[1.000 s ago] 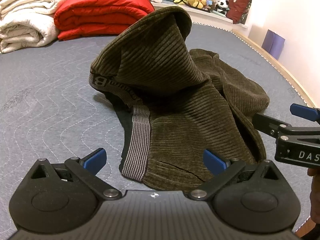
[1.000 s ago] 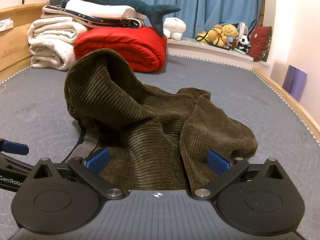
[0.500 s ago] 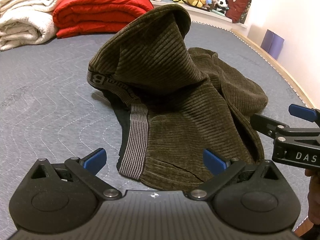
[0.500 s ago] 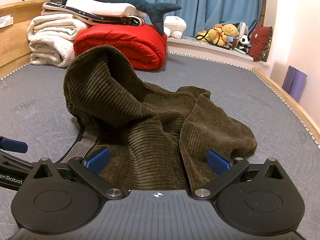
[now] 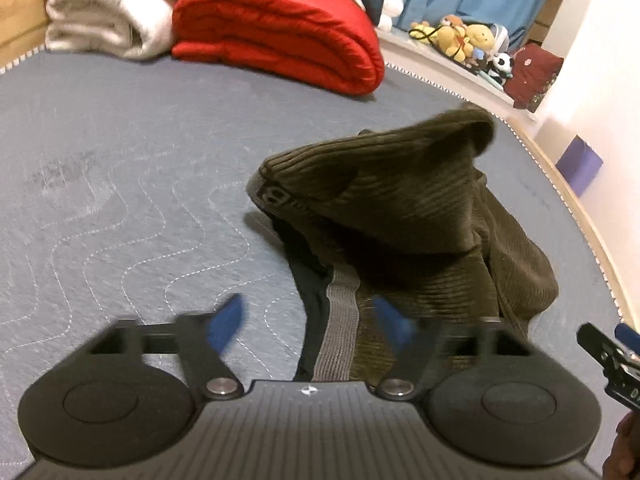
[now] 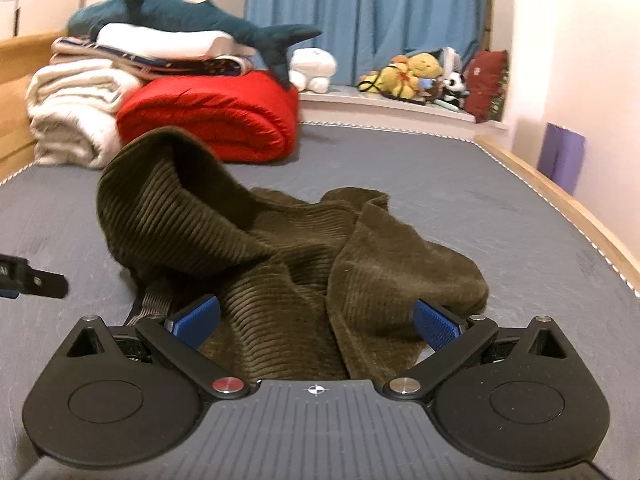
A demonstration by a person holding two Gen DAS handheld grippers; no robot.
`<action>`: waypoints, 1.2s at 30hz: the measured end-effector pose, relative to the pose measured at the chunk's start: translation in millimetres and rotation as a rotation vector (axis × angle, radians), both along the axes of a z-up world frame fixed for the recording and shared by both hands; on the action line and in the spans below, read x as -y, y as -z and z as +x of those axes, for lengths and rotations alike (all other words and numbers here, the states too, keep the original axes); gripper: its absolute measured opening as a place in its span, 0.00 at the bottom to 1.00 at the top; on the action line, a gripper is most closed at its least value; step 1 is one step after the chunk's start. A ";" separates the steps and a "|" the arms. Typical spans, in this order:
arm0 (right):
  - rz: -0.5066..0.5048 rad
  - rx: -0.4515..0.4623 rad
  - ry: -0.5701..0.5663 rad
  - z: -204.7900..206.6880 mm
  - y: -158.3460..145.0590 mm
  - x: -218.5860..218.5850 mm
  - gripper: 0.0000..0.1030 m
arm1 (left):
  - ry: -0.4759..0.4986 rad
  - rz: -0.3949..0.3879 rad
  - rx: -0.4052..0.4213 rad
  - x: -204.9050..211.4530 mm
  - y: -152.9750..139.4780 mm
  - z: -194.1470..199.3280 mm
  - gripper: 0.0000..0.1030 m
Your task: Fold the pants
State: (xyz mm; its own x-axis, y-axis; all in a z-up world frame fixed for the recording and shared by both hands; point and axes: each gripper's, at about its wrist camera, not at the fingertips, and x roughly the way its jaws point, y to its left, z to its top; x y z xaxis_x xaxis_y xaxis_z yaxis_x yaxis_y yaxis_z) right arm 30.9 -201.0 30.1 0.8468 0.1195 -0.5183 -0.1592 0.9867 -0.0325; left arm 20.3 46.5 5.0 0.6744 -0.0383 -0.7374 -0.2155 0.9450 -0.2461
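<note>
Mattress (image 5: 120,168), grey-blue quilted cover with wavy white stitch lines, fills most of both views; pale wood frame (image 6: 560,196) runs along its right edge. Pants (image 6: 280,248), dark olive corduroy, lie crumpled in a heap near the middle-right of the mattress, one part standing up in a hooded peak at the heap's left in the right wrist view. Grey ribbed waistband (image 5: 340,320) and a black lining edge show at the near left side of the heap in the left wrist view.

Left gripper (image 5: 308,320) is blurred; jaws closing, partway shut, blue pads either side of the waistband strip, not pressing it as far as can be seen. Right gripper (image 6: 316,320) has its jaws spread wide over the near edge of the pants, cloth between the blue pads but no squeeze visible. Each gripper's tip pokes into the other's view at the frame edge.

Far end of the mattress: folded red duvet (image 6: 212,120), stack of white blankets (image 6: 68,116) just left of it, shark plush (image 6: 192,20) lying on top of the pile. Blue curtain (image 6: 368,16) behind. White ledge (image 6: 384,106) holds small plush toys (image 6: 408,76) and a dark red cushion (image 6: 486,84). Purple box (image 6: 562,156) stands by the white wall on the right.
</note>
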 end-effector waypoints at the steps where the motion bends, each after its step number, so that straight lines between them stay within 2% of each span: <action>1: 0.008 -0.003 0.006 0.6 -0.2 1.3 0.99 | 0.018 -0.014 -0.014 -4.3 3.6 6.2 0.49; 2: 0.015 -0.005 0.012 1.2 -0.4 2.2 0.99 | 0.037 -0.022 -0.028 -6.0 7.6 11.8 0.40; 7: 0.023 -0.001 0.021 4.7 -1.4 4.1 0.99 | 0.112 -0.081 -0.125 -9.6 51.0 43.7 0.40; 10: 0.026 -0.005 0.029 7.2 -0.2 5.9 0.99 | 0.130 -0.073 -0.141 -5.3 71.6 59.7 0.54; 13: 0.030 -0.008 0.041 10.6 0.8 7.5 0.99 | 0.135 -0.068 -0.128 -7.3 84.6 72.0 0.54; 15: 0.029 -0.007 0.049 12.9 1.4 9.4 0.99 | 0.144 -0.084 -0.128 -3.3 94.8 78.8 0.58; 16: 0.029 -0.007 0.054 13.9 1.7 10.7 0.99 | 0.157 -0.078 -0.136 1.9 101.1 81.8 0.63; 17: 0.028 -0.006 0.058 14.3 1.4 12.5 0.99 | 0.171 -0.067 -0.145 7.3 106.2 84.2 0.69; 19: 0.031 -0.006 0.070 16.4 0.6 16.1 0.99 | 0.193 -0.028 -0.148 19.7 114.2 85.7 0.73; 21: 0.035 0.000 0.087 19.2 -0.9 21.2 0.99 | 0.223 0.028 -0.128 33.2 116.9 85.9 0.74; 24: 0.044 0.013 0.128 26.0 -5.5 32.9 0.99 | 0.284 0.104 -0.101 52.8 115.6 80.1 0.56; 25: 0.048 0.017 0.145 28.2 -7.2 37.8 0.99 | 0.285 0.138 -0.094 55.2 114.2 77.9 0.44; 26: 0.055 0.021 0.167 31.2 -9.1 43.5 0.99 | 0.283 0.142 -0.089 52.7 112.1 75.9 0.36; 28: 0.069 0.029 0.212 37.6 -12.6 55.1 0.99 | 0.268 0.090 -0.078 43.4 103.6 70.5 0.26; 30: 0.087 0.036 0.258 43.8 -15.8 67.2 0.99 | 0.260 0.059 -0.056 35.1 91.4 64.3 0.24; 33: 0.115 0.038 0.312 51.3 -18.7 82.1 0.99 | 0.226 0.073 0.000 23.4 66.4 45.4 0.22; 36: 0.154 0.032 0.344 56.7 -21.2 89.6 0.99 | 0.072 0.070 0.001 -12.9 43.6 21.9 0.20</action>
State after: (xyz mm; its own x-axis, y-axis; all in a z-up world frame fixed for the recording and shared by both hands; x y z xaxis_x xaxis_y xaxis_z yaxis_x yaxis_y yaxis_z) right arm 87.5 -290.5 51.3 0.8665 -0.1003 -0.4889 0.1813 0.9759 0.1212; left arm 42.2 59.4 -38.6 0.6721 -0.0353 -0.7396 -0.1462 0.9729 -0.1793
